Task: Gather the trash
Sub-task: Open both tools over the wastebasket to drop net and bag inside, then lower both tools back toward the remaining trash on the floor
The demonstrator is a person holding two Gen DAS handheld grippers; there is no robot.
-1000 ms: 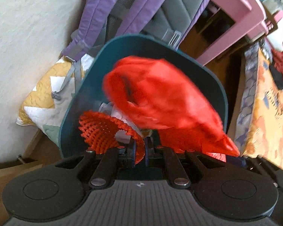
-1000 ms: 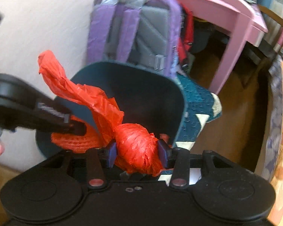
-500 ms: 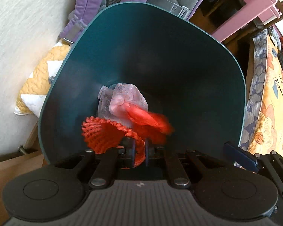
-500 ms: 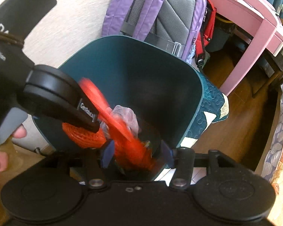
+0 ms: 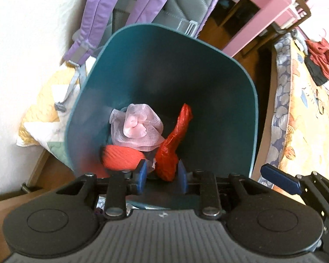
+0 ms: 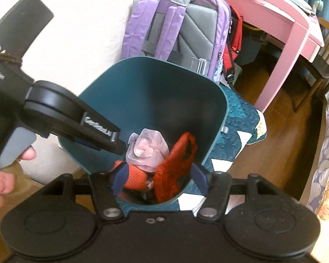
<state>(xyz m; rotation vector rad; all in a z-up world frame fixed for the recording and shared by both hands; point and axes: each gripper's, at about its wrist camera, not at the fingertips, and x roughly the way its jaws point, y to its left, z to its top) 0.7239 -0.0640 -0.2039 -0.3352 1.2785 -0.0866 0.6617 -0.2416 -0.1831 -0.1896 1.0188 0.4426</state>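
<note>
Red plastic now lies at the bottom of the teal bin [image 5: 236, 114]: the crumpled red bag [image 5: 173, 146] leans up against the inner wall, with the red mesh net [image 5: 120, 156] beside it and a pale pink gauze flower [image 5: 138, 129] on top between them. Your left gripper [image 5: 161, 174] hangs over the bin mouth with its jaws just parted; they have just been opening, and although the bag shows between the blue pads in that view, it sits far below them in the bin, so nothing is gripped. Your right gripper [image 6: 160, 178] is likewise let go, its jaws having just been widening, and the same heap shows through the gap with no pad pressing on it. From the right wrist view you can see your left tool reaching in over the bin's near rim, a hand [image 6: 2, 175] on its handle. So, as I judge it, this drop is done: both pieces you carried are in the bin and both tools are free. What is left I cannot settle from here. The floor around the bin shows a purple backpack [image 6: 164, 26], a quilted cushion [image 6: 236, 135] and a pink desk [image 6: 280, 22], none of which reads as litter, and any further trash would lie outside these views.
</note>
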